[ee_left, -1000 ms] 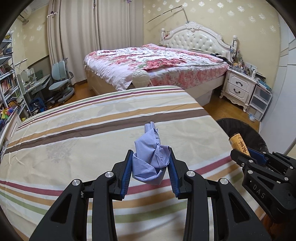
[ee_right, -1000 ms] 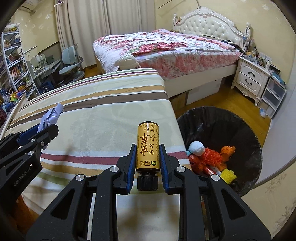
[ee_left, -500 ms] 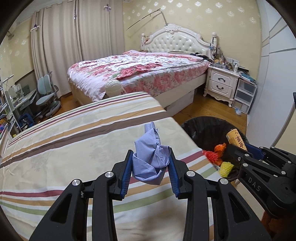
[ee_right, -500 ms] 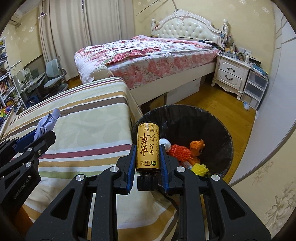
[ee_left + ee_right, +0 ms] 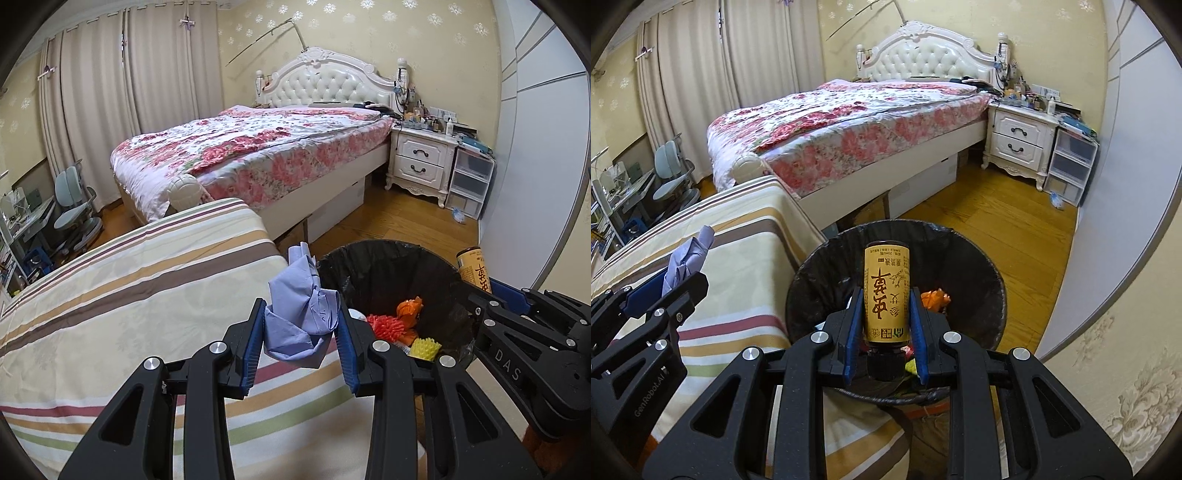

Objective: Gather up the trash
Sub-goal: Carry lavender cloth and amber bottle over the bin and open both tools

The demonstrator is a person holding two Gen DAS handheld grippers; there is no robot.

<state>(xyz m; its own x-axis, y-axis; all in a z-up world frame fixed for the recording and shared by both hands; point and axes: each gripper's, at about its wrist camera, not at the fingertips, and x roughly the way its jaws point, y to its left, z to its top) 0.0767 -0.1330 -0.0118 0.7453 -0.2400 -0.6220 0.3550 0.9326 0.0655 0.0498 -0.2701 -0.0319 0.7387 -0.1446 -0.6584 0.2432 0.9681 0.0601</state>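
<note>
My left gripper (image 5: 301, 332) is shut on a crumpled light-blue paper (image 5: 301, 317), held above the right edge of the striped bed cover (image 5: 129, 295), just left of the black-lined trash bin (image 5: 388, 273). My right gripper (image 5: 886, 317) is shut on a yellow bottle (image 5: 886, 291) with red characters, cap toward me, held over the trash bin (image 5: 979, 291). The bin holds orange, red and yellow items (image 5: 406, 321). The bottle also shows in the left wrist view (image 5: 474, 269), and the blue paper in the right wrist view (image 5: 689, 258).
A floral bed (image 5: 258, 147) with a white headboard stands behind. A white nightstand (image 5: 421, 162) and plastic drawers (image 5: 469, 181) stand at the right by a wall. Wooden floor (image 5: 1015, 221) lies beyond the bin. A desk chair (image 5: 74, 214) is at the left.
Both grippers have moved right with their loads. The right gripper now holds the bottle over the bin; the left has come to the bed edge beside the bin.
</note>
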